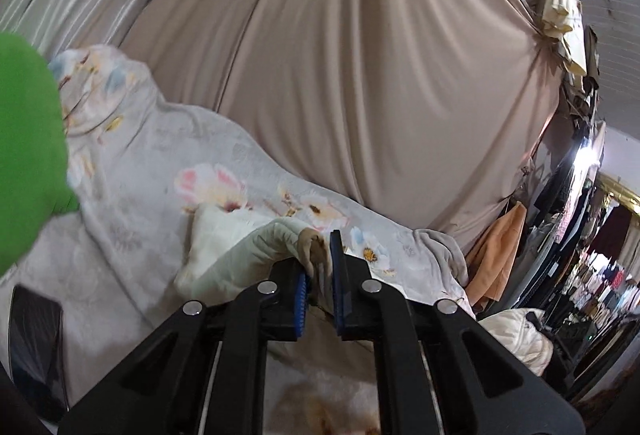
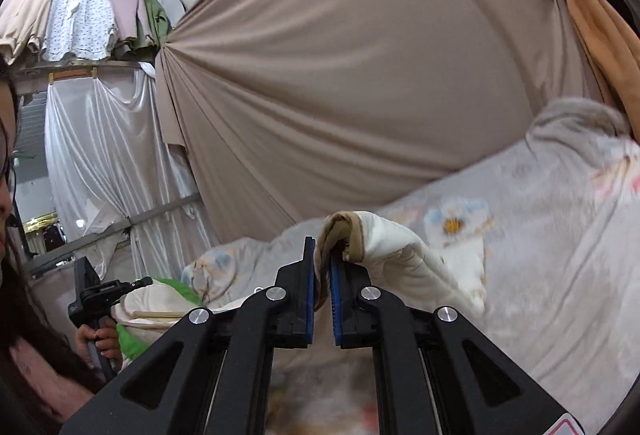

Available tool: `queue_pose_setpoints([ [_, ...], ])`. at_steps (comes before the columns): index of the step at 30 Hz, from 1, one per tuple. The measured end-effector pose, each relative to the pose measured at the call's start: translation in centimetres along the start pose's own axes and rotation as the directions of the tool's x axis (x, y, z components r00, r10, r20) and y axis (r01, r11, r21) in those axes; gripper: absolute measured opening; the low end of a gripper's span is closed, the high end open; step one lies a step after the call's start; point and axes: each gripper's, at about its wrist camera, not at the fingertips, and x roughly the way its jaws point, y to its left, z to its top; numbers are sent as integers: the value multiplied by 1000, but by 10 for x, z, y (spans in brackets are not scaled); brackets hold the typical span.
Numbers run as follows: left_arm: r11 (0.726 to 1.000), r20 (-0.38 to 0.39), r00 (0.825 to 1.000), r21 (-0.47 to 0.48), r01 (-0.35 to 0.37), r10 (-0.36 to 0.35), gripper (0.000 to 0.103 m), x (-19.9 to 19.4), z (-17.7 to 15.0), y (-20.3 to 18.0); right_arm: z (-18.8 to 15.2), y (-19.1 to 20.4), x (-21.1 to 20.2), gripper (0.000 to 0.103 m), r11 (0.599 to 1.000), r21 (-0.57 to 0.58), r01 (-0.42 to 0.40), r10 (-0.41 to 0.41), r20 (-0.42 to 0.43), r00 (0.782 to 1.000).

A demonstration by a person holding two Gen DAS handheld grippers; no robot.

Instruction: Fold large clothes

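A cream quilted garment (image 1: 236, 251) with a tan trimmed edge hangs lifted over a bed. In the left wrist view my left gripper (image 1: 320, 271) is shut on that tan edge, with the fabric pinched between the blue pads (image 1: 302, 287). My right gripper (image 2: 322, 275) is shut on another part of the tan edge, and the cream garment (image 2: 404, 255) drapes off to the right of it. At the lower left of the right wrist view, a hand (image 2: 100, 343) holds the other gripper's handle beside more cream and green fabric (image 2: 160, 299).
A grey floral blanket (image 1: 160, 163) covers the bed under the garment. A beige curtain (image 1: 360, 75) hangs behind. A blurred green cloth (image 1: 28, 139) fills the left edge. A dark phone (image 1: 36, 347) lies lower left, an orange towel (image 1: 500, 247) and a white puffy jacket (image 1: 520, 339) right.
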Motion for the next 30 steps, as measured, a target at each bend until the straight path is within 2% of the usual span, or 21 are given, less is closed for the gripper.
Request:
queue_pose_setpoints([
  [4,998,-49,997,5,-63,63,9,60,19,15,16,-27,49,7,997,69,42,-40,-31,999],
  [8,983,-120,976,19,-180,181,9,132,23,40,22,-67,111,7,979,181,90,-73,-96,993],
  [14,943,-224,916,82,-323,333,9,221,6,78,15,-104,189,7,954,191,232,-194,-200,960],
  [18,928,-296,880,94,-360,371,10,262,-12,104,-3,-135,230,7,924,210,318,-256,-278,926],
  [20,922,-308,870,111,-370,386,10,273,-20,109,-13,-147,247,7,913,203,355,-282,-316,906],
  [25,916,-328,856,144,-373,400,11,293,-31,119,-31,-172,272,7,895,190,403,-308,-387,869],
  [30,933,-345,867,108,-344,359,12,303,-38,132,-45,-188,292,6,890,186,416,-302,-443,844],
])
